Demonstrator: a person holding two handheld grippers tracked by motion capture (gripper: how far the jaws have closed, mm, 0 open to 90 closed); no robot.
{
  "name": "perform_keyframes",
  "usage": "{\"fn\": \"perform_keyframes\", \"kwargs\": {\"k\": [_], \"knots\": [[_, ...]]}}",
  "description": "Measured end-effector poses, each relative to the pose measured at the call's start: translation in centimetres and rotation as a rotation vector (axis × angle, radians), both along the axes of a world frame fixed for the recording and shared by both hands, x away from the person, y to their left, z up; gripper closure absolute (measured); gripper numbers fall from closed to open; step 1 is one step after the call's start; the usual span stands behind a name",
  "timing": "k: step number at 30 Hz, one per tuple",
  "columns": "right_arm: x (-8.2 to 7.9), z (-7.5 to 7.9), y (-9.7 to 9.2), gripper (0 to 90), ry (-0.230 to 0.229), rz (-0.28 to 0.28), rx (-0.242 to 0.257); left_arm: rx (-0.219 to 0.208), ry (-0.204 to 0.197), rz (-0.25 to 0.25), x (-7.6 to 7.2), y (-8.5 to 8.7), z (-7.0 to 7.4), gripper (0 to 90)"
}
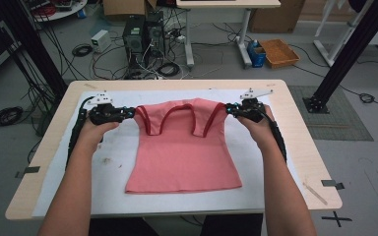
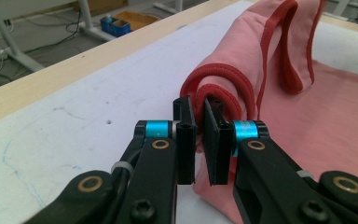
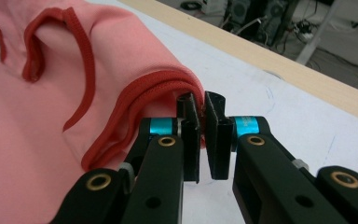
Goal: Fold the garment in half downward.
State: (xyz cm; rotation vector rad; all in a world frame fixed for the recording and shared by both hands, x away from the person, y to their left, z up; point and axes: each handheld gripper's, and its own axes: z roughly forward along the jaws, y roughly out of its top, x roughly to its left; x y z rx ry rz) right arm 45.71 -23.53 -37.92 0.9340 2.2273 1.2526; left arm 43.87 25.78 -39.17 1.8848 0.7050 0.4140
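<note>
On the white-covered bench, both jaws pinch the pink top's shoulders at mid-frame; folding looks barely begun.

A white sheet covers the light wooden table. On the grey floor beyond, black computer towers stand left of an orange plastic basket and a blue box.

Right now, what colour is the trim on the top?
Dark red trim, clearest in the left gripper view.
</note>
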Motion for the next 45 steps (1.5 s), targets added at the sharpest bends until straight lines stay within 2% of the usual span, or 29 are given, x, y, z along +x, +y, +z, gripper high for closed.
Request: {"fn": "perform_keyframes", "kwargs": {"k": [2,5,11,15,18,19,21,23,25,26,28,29,32,36,39,45], "knots": [[-0.9,-0.1,-0.4,85.7,-0.017,0.017,-0.003,-0.008,-0.020,-0.017,-1.3,0.0,0.0,83.7],[-2.7,-0.7,-1.0,85.5,-0.048,0.055,-0.004,0.008,-0.050,-0.042,-3.4,-0.1,-0.2,83.6],[-6.4,-1.4,-1.3,85.4,-0.098,0.126,-0.011,0.032,-0.071,-0.074,-7.5,-0.4,-1.6,83.5],[-9.1,-1.9,-1.5,84.9,-0.122,0.193,-0.041,0.039,-0.060,-0.084,-10.0,-0.2,-2.6,83.2],[-11.1,-2.9,-2.1,81.5,-0.104,0.238,-0.054,0.054,-0.047,-0.100,-11.6,0.1,-3.2,80.7],[-11.6,-3.4,-2.3,77.7,-0.094,0.254,-0.059,0.060,-0.043,-0.091,-12.0,0.3,-3.3,77.8],[-12.4,-4.0,-3.0,70.1,-0.087,0.260,-0.059,0.040,-0.042,-0.065,-12.7,0.8,-3.4,71.3],[-12.9,-4.0,-3.8,67.5,-0.091,0.249,-0.039,0.000,-0.046,-0.054,-13.1,1.3,-3.3,68.6],[-13.0,-3.6,-4.3,65.4,-0.093,0.223,-0.003,-0.020,-0.023,-0.037,-13.2,1.4,-3.3,64.5],[-12.9,-3.4,-4.3,64.3,-0.078,0.199,-0.007,-0.015,-0.010,-0.024,-13.1,1.3,-3.3,60.9],[-12.4,-3.3,-3.8,61.7,-0.028,0.122,-0.048,-0.009,0.025,-0.003,-12.7,0.9,-3.4,54.3],[-12.2,-3.4,-3.5,59.2,0.004,0.105,-0.054,-0.013,0.046,0.005,-12.6,0.7,-3.5,51.8],[-12.0,-3.7,-2.5,54.6,0.058,0.070,-0.055,-0.016,0.103,0.027,-12.4,0.4,-4.0,50.1],[-13.0,-4.2,-1.6,53.2,0.106,0.090,-0.048,-0.012,0.161,0.016,-12.8,0.3,-4.7,49.6],[-13.8,-4.8,-1.1,53.1,0.132,0.110,-0.058,-0.049,0.175,0.013,-13.1,0.0,-5.0,49.6],[-14.8,-6.4,-0.6,55.2,0.163,0.113,-0.066,-0.037,0.200,-0.012,-13.3,-1.3,-5.8,49.6]]}}
